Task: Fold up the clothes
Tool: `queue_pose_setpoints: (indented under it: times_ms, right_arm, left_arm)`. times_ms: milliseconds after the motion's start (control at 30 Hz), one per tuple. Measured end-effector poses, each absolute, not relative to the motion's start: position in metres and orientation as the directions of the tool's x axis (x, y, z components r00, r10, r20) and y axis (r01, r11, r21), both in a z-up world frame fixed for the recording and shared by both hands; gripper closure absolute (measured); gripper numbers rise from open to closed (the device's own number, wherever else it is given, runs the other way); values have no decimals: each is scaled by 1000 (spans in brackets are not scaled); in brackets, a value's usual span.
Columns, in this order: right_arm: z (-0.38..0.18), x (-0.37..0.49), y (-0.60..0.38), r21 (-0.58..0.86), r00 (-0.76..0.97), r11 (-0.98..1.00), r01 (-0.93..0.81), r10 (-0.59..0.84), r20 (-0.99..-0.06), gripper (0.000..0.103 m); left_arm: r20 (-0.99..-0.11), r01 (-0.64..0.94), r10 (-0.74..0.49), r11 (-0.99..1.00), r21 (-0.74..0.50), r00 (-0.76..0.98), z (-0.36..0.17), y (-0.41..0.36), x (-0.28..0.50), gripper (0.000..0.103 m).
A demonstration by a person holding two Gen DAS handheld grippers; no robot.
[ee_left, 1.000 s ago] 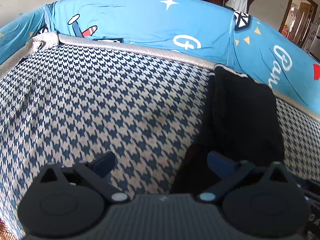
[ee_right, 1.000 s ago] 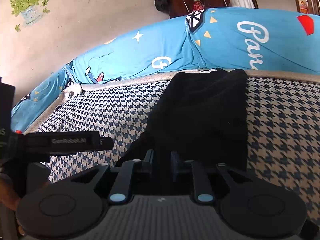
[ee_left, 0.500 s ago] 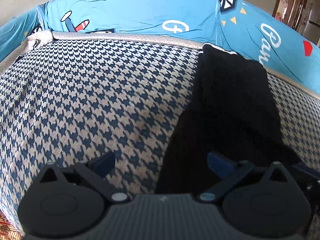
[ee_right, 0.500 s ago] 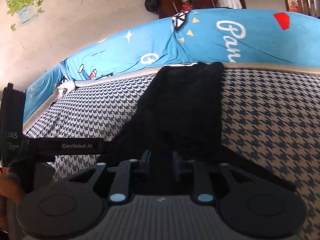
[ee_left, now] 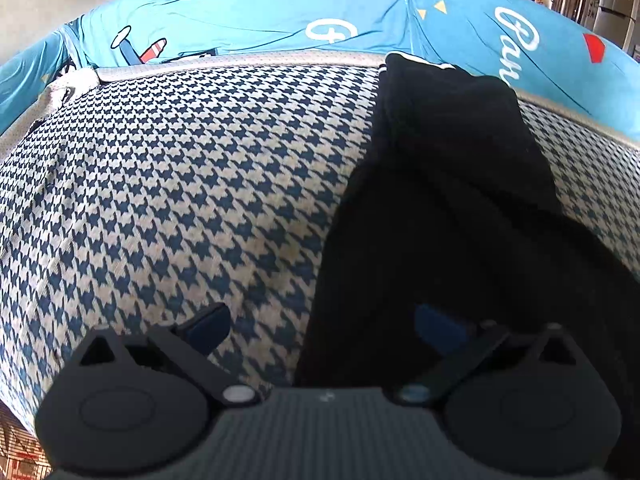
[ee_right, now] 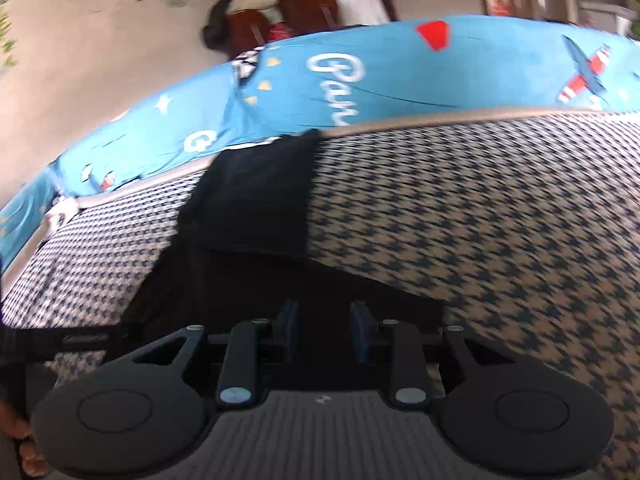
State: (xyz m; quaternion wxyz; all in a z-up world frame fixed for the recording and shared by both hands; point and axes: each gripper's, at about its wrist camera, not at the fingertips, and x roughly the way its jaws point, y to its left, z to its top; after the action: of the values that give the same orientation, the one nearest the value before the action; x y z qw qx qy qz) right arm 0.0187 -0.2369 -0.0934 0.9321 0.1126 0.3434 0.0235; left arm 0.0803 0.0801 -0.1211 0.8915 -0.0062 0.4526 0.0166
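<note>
Flatly, black garment (ee_left: pixel 452 184) — matte, houndstooth cover (ee_left: pixel 180 184)

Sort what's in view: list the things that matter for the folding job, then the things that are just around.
For the job:
- black garment, part folded, lying flat
- left gripper, jaws wide open
- right gripper, its jaws have just been opening, garment below them
- houndstooth cover, the work surface

Just around:
- blue printed sheet
- wooden chairs

Navy-and-cream houndstooth cloth surface (ee_left: pixel 180 184), bright blue cartoon-printed sheet (ee_left: pixel 248 12) along its far edge, brown wooden chairs (ee_right: pixel 280 20) beyond, beige wall (ee_right: pixel 120 40)
</note>
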Motion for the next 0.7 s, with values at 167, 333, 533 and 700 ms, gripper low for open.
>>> queue_pose_setpoints:
  times_ms: [167, 333, 533, 700]
  right_arm:
    - [-102, 13, -252, 188, 753, 975, 116, 37, -656, 70]
    - [-112, 11, -267, 168, 741, 970, 174, -17, -671, 67]
    - [-124, 18, -279, 218, 738, 955, 199, 0, -675, 67]
    - [-128, 24, -275, 203, 755, 964, 173, 3, -656, 67]
  left_arm:
    - [-814, -25, 27, 1000, 15, 581, -126, 78, 71, 0]
    - [-812, -20, 27, 1000, 19, 583, -129, 77, 63, 0]
    - [-809, -22, 22, 1000, 10, 588, -129, 79, 57, 0]
    - [-806, -29, 22, 1000, 6, 591, -128, 80, 55, 0]
